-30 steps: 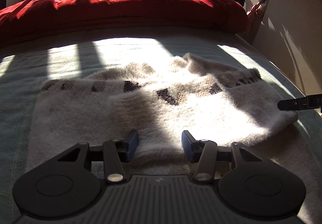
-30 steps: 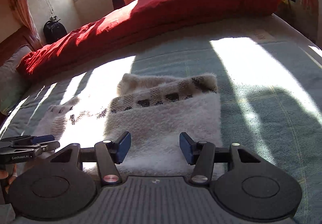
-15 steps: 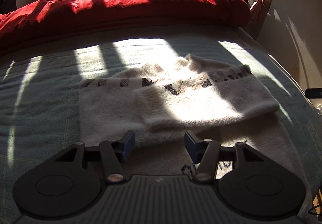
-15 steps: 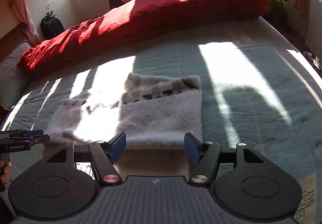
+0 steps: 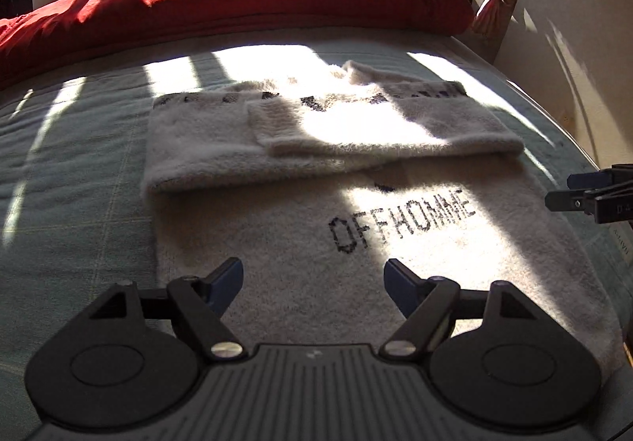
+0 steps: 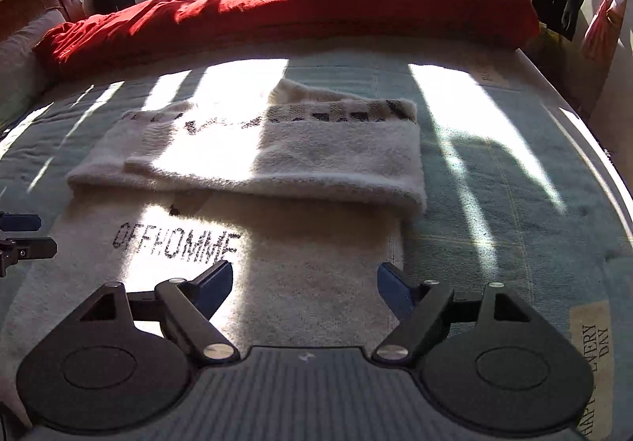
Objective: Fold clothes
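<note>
A fluffy cream knitted sweater lies flat on the pale green checked bed cover, its far part folded back over itself in a thick band with a dark checked stripe, and black knitted letters on the near panel read "OFFHOMME". The left gripper and the right gripper both hover over the sweater's near end, their blue-padded fingers spreading apart with nothing clamped between them. A cream label printed "HAPPY EVERY DAY" sits on the cover at the right, partly hidden, and a red duvet is heaped along the far side of the bed.
</note>
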Demonstrator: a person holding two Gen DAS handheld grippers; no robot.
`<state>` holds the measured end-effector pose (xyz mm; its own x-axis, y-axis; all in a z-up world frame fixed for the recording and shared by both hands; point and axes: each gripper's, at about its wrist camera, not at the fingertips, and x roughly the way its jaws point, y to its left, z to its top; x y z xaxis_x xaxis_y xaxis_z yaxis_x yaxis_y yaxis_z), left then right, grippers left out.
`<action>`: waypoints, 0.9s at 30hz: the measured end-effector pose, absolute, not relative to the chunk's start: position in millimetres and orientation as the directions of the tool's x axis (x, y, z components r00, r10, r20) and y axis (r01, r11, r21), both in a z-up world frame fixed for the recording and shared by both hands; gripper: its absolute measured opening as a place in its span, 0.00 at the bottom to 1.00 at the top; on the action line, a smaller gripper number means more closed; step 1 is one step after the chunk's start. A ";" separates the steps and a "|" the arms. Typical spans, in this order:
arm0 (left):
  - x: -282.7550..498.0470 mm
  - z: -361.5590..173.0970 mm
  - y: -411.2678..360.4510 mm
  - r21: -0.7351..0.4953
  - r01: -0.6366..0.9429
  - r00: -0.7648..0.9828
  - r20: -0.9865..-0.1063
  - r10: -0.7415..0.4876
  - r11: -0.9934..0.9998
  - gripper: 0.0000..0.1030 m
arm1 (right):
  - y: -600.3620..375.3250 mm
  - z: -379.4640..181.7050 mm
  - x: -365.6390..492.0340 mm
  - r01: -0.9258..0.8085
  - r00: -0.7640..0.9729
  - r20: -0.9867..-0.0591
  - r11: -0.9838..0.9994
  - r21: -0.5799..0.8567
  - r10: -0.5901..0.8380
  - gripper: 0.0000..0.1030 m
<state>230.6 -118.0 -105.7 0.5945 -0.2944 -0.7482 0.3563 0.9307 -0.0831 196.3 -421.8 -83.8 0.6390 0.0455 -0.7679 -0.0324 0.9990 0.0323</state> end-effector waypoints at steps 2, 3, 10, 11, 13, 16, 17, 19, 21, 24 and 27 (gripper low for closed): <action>232.1 -118.1 -126.7 -0.038 0.353 0.630 -0.729 -0.268 0.935 0.76 | -411.5 -102.8 197.1 -0.024 0.661 -0.750 0.999 -0.033 -0.009 0.81; 233.8 -121.3 -130.3 -0.014 0.348 0.660 -0.707 -0.255 0.938 0.76 | -408.8 -108.2 198.9 -0.016 0.670 -0.742 0.999 -0.049 -0.025 0.81; 256.3 -148.9 -135.3 -0.057 0.291 0.679 -0.691 -0.248 0.955 0.77 | -394.8 -139.0 230.7 0.017 0.705 -0.708 0.999 -0.048 -0.046 0.97; 254.9 -151.9 -133.7 -0.064 0.290 0.681 -0.688 -0.253 0.955 0.77 | -395.0 -144.0 231.7 0.020 0.701 -0.712 0.999 -0.038 -0.041 0.97; 252.2 -157.0 -131.2 -0.073 0.292 0.682 -0.683 -0.261 0.954 0.79 | -395.9 -153.5 232.0 0.028 0.695 -0.718 0.999 -0.018 -0.032 1.00; 245.8 -153.9 -134.2 -0.034 0.301 0.673 -0.701 -0.237 0.953 0.80 | -403.6 -155.2 224.3 0.029 0.702 -0.712 0.999 0.022 -0.005 1.00; 242.1 -152.3 -135.1 -0.022 0.301 0.670 -0.707 -0.228 0.953 0.80 | -404.6 -154.1 221.6 0.034 0.698 -0.716 0.999 0.027 -0.005 1.00; 231.5 -148.8 -137.1 0.004 0.300 0.666 -0.716 -0.207 0.954 0.80 | -405.0 -151.7 215.4 0.043 0.689 -0.725 0.999 0.030 -0.008 1.00; 217.3 -146.2 -138.6 0.021 0.304 0.663 -0.722 -0.196 0.953 0.80 | -403.4 -149.8 206.1 0.050 0.682 -0.731 0.998 0.023 -0.018 1.00; 191.2 -146.0 -139.6 0.039 0.310 0.657 -0.731 -0.184 0.950 0.81 | -401.2 -148.0 188.2 0.062 0.673 -0.739 0.998 0.026 -0.022 1.00; 160.9 -145.0 -136.7 0.043 0.300 0.650 -0.741 -0.171 0.953 0.81 | -400.7 -146.1 165.1 0.080 0.660 -0.751 0.996 0.049 -0.016 1.00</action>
<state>160.9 -136.7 -145.0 0.6495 -0.1707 -0.7409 0.2996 0.9531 0.0430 165.1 -400.7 -146.1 0.6602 -0.0161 -0.7509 0.0795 0.9956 0.0486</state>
